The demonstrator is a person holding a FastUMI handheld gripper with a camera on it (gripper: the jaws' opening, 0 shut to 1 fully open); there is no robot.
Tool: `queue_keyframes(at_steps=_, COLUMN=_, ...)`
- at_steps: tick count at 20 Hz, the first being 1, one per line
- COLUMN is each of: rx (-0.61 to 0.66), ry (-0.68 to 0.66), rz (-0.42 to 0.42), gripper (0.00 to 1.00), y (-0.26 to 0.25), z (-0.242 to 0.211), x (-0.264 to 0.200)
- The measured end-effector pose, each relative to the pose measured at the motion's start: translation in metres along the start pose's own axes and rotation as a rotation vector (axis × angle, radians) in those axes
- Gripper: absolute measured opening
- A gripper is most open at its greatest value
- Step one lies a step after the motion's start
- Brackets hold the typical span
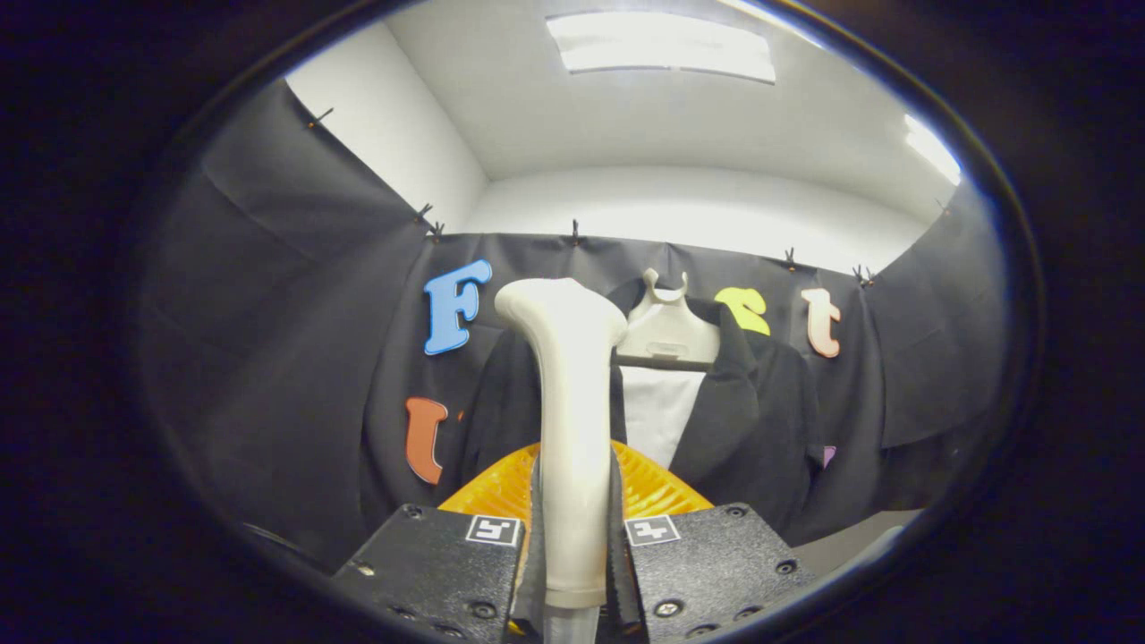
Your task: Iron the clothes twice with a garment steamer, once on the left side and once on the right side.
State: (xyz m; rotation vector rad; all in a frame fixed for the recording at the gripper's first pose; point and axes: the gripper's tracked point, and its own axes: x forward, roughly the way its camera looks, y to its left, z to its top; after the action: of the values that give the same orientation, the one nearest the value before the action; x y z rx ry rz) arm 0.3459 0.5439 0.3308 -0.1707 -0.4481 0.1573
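- The gripper squeezes the white steamer from both sides, and it stands straight up.
- The dark jacket hangs on a pale hanger, beyond the steamer.
- The steamer is not touching the jacket, so both sides look left to do.
- Behind the jacket is black cloth; above are white walls and ceiling lights.
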Motion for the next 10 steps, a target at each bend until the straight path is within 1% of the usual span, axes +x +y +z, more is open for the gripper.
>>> queue_keyframes(at_steps=2, rx=-0.027, ry=-0.023, rz=-0.028, gripper=0.3, y=-0.001, z=0.004, x=0.011)
queue_keyframes(at_steps=3, rx=-0.042, ry=-0.013, rz=-0.037, gripper=0.3, y=-0.002, z=0.0, x=0.016)
queue_keyframes(at_steps=6, rx=-0.048, ry=0.048, rz=-0.027, gripper=0.3, y=0.0, z=-0.031, x=0.025)
queue_keyframes(at_steps=8, rx=-0.065, ry=0.086, rz=-0.034, gripper=0.29, y=-0.002, z=-0.05, x=0.02)
queue_keyframes(at_steps=10, rx=-0.074, ry=0.103, rz=-0.041, gripper=0.29, y=-0.004, z=-0.058, x=0.012)
